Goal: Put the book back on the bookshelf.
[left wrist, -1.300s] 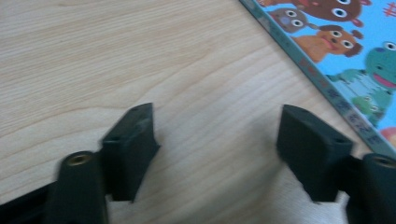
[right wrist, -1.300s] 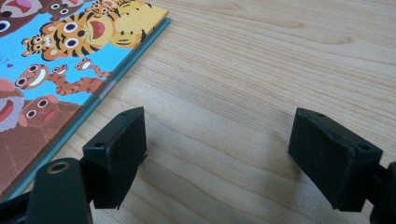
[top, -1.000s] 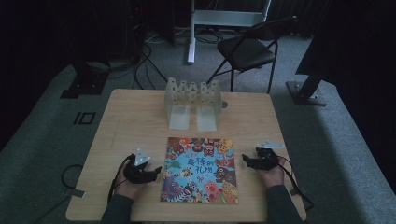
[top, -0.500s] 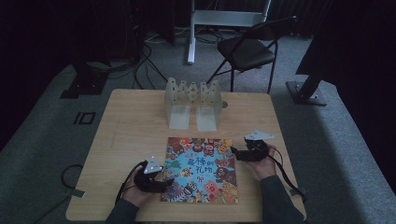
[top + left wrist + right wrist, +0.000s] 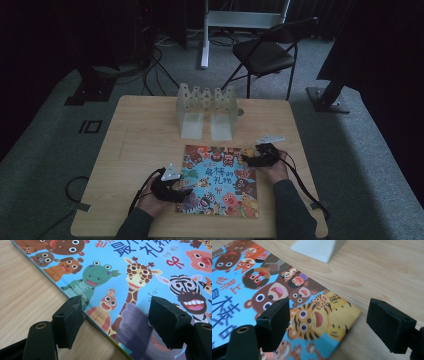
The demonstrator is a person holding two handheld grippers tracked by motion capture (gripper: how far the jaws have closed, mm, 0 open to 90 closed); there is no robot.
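So I've got one picture book (image 5: 220, 180) lying flat and face-up on the tabletop (image 5: 145, 135), near my edge, cover full of cartoon animals. I've brought the left gripper (image 5: 187, 194) in at the book's lower left corner and the right gripper (image 5: 247, 159) at its upper right corner, opposite corners, which I reckon is the sane way to get a thin flat thing off the wood without it flopping. On both, the fingers have just been spreading and stand apart. In the left gripper view the left fingers (image 5: 68, 320) straddle the book's edge without pressing; in the right gripper view the right fingers (image 5: 274, 322) frame the tiger corner, nothing clamped. Count: one book, two grippers, and one clear rack (image 5: 206, 111) standing at the far side, well apart from the book, probably where it goes.
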